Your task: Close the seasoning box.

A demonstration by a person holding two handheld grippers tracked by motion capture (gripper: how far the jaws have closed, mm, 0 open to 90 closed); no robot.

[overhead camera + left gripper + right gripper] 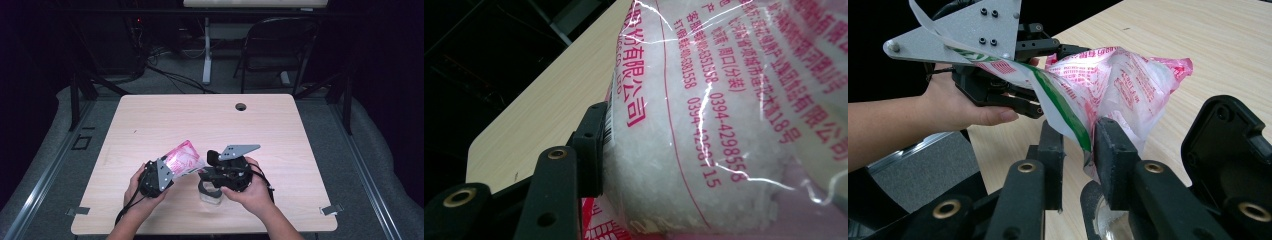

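A clear plastic bag [182, 156] printed in pink, holding white granules [659, 165], is lifted above the table's near side. My left gripper [172, 172] is shut on its lower part; one black pad [591, 150] presses into the film, and the other is hidden behind the bag. The bag's loose top edge, with a green stripe [1060, 105], runs down between the jaws of my right gripper [1079, 145]. That edge lies against one pad, with a gap to the other, so this gripper is open. A clear glass jar [210, 194] stands on the table under the right gripper.
The wooden table [200, 115] has a round cable hole [241, 106] near its far edge. A folding chair [280, 45] and cables stand on the floor beyond it. Both hands work near the table's front edge.
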